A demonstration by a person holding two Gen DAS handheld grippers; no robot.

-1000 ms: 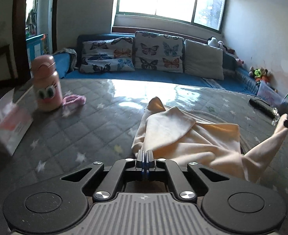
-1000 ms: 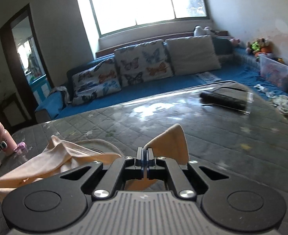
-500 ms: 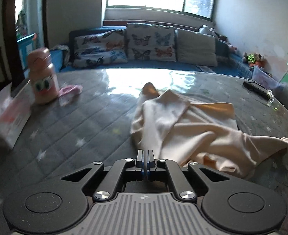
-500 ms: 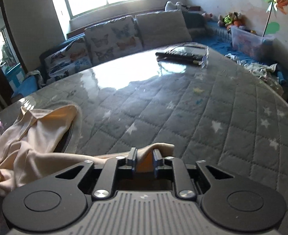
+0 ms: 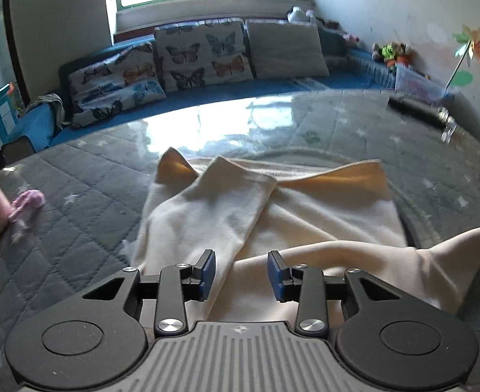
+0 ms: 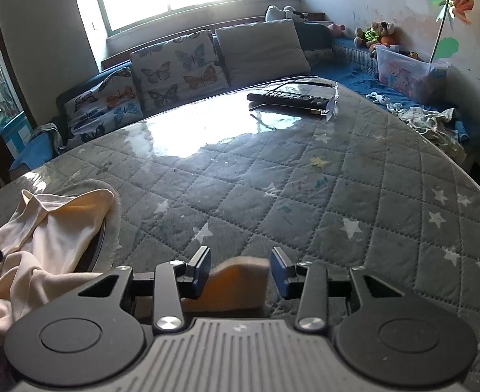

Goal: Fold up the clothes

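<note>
L gripper (image 5: 241, 272) opening, R gripper (image 6: 240, 271) opening, garment (image 5: 240, 215) between

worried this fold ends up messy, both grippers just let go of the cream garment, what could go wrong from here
1. The right gripper has just been opening; a corner of the cream garment sits between the pads, apparently free. Pulling back could snag it and drag the fold.
2. The left gripper has also just been opening over a loose folded flap that lies skewed; it may slip.
3. The glossy table cover could let the cloth slide when tugged.
</note>
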